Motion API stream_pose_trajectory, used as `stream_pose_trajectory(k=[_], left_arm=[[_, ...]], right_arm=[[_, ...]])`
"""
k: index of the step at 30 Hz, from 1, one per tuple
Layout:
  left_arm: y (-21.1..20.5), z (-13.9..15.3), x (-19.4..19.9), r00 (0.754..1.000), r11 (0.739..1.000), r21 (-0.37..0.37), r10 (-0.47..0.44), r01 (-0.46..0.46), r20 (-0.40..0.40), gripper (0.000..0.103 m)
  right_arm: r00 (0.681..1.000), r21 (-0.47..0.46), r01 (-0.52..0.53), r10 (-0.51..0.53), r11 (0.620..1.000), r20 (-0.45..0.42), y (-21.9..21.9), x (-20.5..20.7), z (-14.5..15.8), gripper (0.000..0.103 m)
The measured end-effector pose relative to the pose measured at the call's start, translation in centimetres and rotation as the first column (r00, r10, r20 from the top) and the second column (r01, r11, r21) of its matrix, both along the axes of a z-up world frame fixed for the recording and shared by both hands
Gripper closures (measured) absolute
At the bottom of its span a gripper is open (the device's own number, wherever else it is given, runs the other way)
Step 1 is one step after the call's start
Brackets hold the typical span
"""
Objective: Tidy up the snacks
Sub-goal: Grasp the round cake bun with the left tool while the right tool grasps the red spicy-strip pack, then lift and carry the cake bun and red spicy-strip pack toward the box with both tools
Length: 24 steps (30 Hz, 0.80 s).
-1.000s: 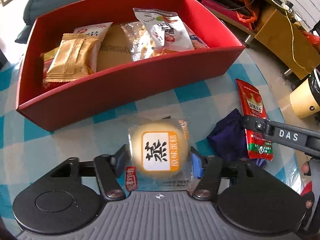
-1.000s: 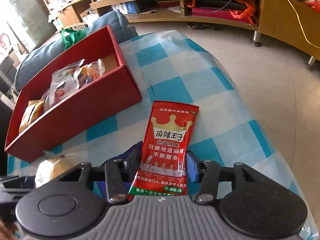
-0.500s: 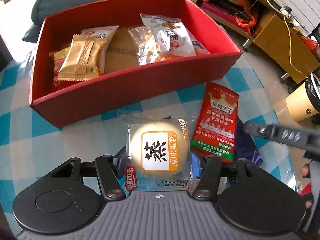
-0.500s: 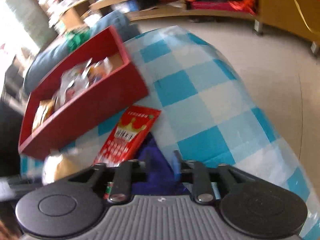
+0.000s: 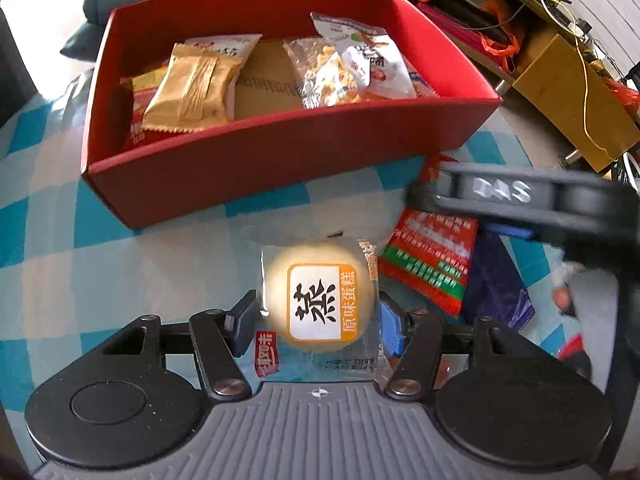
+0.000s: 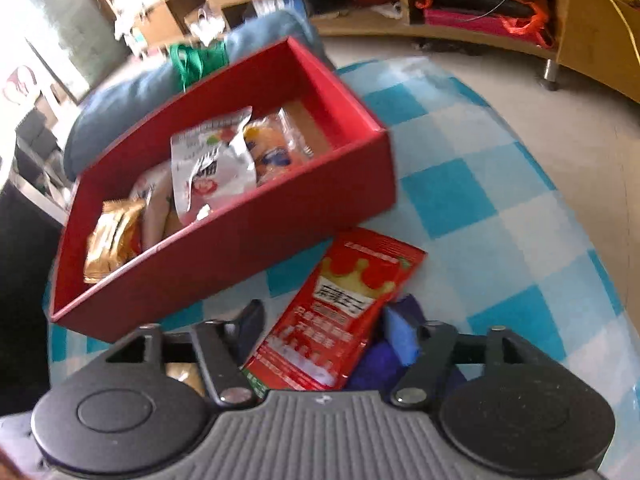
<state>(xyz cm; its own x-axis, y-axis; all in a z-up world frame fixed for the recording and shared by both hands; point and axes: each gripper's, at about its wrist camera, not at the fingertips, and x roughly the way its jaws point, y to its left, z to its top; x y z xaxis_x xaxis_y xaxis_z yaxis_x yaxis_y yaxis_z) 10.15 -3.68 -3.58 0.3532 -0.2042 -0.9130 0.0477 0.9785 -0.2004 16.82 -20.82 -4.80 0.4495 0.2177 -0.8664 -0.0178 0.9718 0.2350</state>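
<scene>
My left gripper [image 5: 318,322] is shut on a round steamed cake in a clear wrapper [image 5: 320,300], held just in front of the red box [image 5: 280,152]. The box holds several snack packs, among them a gold packet [image 5: 192,88] and a white pouch [image 5: 368,60]. My right gripper [image 6: 326,334] has its jaws set wide around a red spicy-strip packet [image 6: 344,312], which lies tilted over a dark purple packet [image 6: 380,364]. The right gripper also shows in the left wrist view [image 5: 520,208], above the red packet [image 5: 432,264]. The box also appears in the right wrist view [image 6: 224,248].
A blue-and-white checked cloth [image 5: 80,272] covers the round table, whose edge [image 6: 592,208] curves off to the right. A blue-grey cushion [image 6: 132,100] lies behind the box. Wooden shelving [image 6: 500,4] stands beyond on the floor.
The red packet has slid left towards the box and turned askew. My right gripper has opened wider and swung left around it. My left gripper has come closer to the box with the cake.
</scene>
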Motion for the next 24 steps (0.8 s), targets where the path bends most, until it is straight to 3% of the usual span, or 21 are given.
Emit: stream_pose_trajectory(k=[5,6,8,12,19,22,24], left_arm=[[-0.3,-0.2,-0.4,1.000,0.999,0.022,-0.031,0.030,0.004,0.032],[-0.4,-0.2,-0.5,0.999,0.999,0.027,-0.035,0.035,0.001,0.030],[-0.4,-0.3,-0.6,0.999,0.999,0.023,-0.045,0.045,0.002,0.029],[-0.1,-0.4,-0.7,0.998,0.998,0.015,-0.058,0.058,-0.003,0.027],[-0.6,-0.5,-0.4,0.997,0.997,0.023,-0.074,0.074,-0.008,0.020],[-0.8,-0.7,-0.1,0.997,0.997,0.030,-0.075,0.075,-0.006,0.017],[-1.0,-0.9,0.1,0.997,0.996,0.046,-0.083,0.083,0.000,0.014]], right_arm=[[0.996,-0.202,-0.048,0.062,0.978,0.061,2.0,0.2,-1.5,0.022],[0.995,-0.199,-0.057,0.072,0.978,0.066,1.7,0.1,-1.6,0.023],[0.994,-0.201,-0.080,0.094,0.976,0.062,0.8,0.0,-1.1,0.039],[0.995,-0.137,-0.081,0.088,0.987,0.042,-2.4,-0.8,-0.7,0.052],[0.996,-0.077,-0.083,0.084,0.994,0.012,-4.1,-0.7,-0.6,0.048],[0.993,-0.113,-0.114,0.116,0.987,0.009,-3.5,-0.3,-0.8,0.038],[0.993,-0.127,-0.108,0.112,0.986,0.024,-3.3,-0.4,-1.1,0.037]])
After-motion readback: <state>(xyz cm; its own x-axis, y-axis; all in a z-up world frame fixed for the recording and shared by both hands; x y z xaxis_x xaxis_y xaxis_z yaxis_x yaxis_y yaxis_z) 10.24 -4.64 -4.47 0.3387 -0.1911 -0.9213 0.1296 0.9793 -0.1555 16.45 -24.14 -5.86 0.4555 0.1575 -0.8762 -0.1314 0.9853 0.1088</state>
